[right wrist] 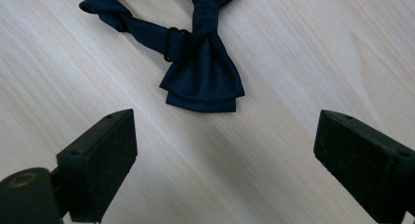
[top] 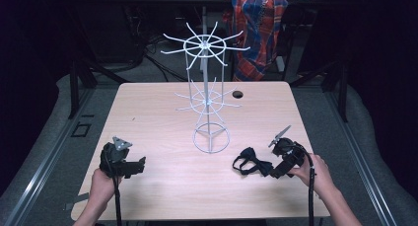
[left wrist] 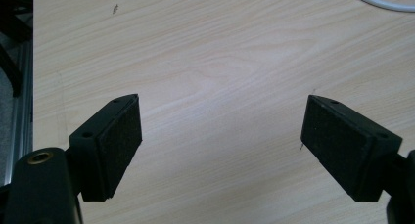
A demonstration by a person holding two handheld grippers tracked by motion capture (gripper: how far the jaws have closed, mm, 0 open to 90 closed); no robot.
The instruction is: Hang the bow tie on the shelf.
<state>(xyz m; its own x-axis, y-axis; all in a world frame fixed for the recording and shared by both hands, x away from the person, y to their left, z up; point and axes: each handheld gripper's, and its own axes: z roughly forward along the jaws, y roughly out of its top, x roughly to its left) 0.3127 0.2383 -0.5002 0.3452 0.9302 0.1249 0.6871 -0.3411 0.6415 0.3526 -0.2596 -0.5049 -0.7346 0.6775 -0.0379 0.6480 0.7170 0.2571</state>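
A dark navy bow tie (top: 252, 162) with its strap lies flat on the wooden table (top: 162, 112), right of the rack's foot. My right gripper (top: 272, 170) sits just to its right, low over the table and open. In the right gripper view the bow tie (right wrist: 203, 77) lies a short way beyond the wide-apart jaws, untouched, and the right gripper (right wrist: 225, 155) holds nothing. My left gripper (top: 139, 165) rests near the table's front left, open. The left gripper (left wrist: 222, 136) has bare wood between its jaws.
A tall white wire rack (top: 207, 88) with two tiers of radiating hooks stands at the table's middle on a ring base (top: 211, 139); an arc of the ring base (left wrist: 381, 0) appears in the left gripper view. A cable hole (top: 237, 94) lies behind it. A plaid cloth (top: 257, 28) hangs beyond the table.
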